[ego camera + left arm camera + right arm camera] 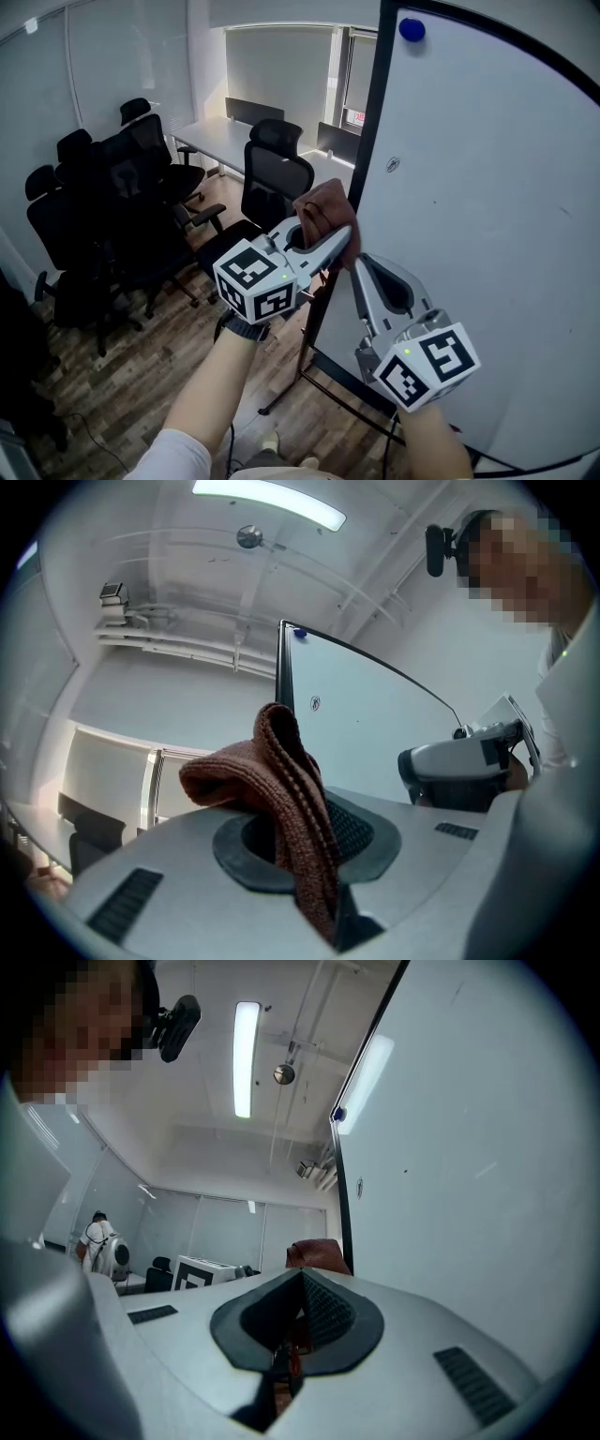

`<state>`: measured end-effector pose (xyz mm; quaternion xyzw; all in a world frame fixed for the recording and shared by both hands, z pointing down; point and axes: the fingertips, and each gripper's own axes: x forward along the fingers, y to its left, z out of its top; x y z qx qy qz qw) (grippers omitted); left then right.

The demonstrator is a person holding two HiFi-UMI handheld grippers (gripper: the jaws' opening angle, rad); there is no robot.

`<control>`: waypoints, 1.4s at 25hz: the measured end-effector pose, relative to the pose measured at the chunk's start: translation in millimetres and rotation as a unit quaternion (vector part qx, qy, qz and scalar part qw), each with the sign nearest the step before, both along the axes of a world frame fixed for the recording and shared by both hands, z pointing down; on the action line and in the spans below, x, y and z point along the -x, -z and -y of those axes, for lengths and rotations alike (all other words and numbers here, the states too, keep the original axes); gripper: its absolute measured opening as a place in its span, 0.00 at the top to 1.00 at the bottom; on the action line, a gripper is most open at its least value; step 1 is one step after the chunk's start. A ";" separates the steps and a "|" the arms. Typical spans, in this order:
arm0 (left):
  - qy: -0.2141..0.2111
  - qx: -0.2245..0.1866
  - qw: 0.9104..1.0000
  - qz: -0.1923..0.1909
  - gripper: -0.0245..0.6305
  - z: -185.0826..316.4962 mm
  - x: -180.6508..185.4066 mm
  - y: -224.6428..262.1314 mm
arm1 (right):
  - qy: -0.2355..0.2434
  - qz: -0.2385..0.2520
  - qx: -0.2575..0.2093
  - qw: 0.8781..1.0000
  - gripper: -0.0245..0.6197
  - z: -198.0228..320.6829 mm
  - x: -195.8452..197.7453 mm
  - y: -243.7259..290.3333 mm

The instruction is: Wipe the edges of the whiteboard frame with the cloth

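A big whiteboard [487, 187] with a thin black frame [373, 103] stands upright at the right of the head view. My left gripper [345, 234] is shut on a brown knitted cloth [323, 211], which rests against the frame's left edge about halfway up. In the left gripper view the cloth [281, 789] hangs folded between the jaws, with the frame [282, 667] behind it. My right gripper [360, 267] is shut and holds nothing, its tip close to the board face just below the cloth. The cloth [317, 1253] also shows past its jaws.
A blue magnet [412, 29] sits near the board's top left. Black office chairs [112, 197] and a long white table [225, 136] fill the room at the left. The board's stand leg [300, 375] crosses the wooden floor [141, 394].
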<state>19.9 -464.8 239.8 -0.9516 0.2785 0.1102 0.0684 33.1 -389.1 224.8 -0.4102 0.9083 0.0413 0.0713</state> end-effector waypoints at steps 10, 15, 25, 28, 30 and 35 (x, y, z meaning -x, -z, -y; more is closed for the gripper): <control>0.015 0.049 0.999 0.005 0.86 -17.6 7.3 -53.0 | -0.016 -0.008 0.037 0.999 0.96 4.9 -4.3 -57.5; 0.020 0.062 0.998 0.015 0.86 -43.4 9.2 -74.9 | -0.013 -0.012 0.050 0.999 0.96 -0.8 -5.1 -80.1; 0.035 0.088 0.995 0.028 0.86 -103.7 14.6 -112.9 | 0.003 -0.014 0.057 0.998 0.96 -34.8 -6.9 -106.9; 0.047 0.092 0.994 0.030 0.86 -113.7 16.1 -123.0 | 0.006 -0.014 0.062 0.998 0.96 -39.9 -7.1 -114.9; 0.054 0.092 0.994 0.033 0.86 -119.9 16.3 -125.7 | 0.005 -0.012 0.066 0.998 0.96 -42.9 -9.8 -118.7; 0.060 0.092 0.993 0.053 0.86 -130.4 12.0 -133.9 | 0.007 -0.010 0.072 0.997 0.96 -49.4 -11.8 -124.7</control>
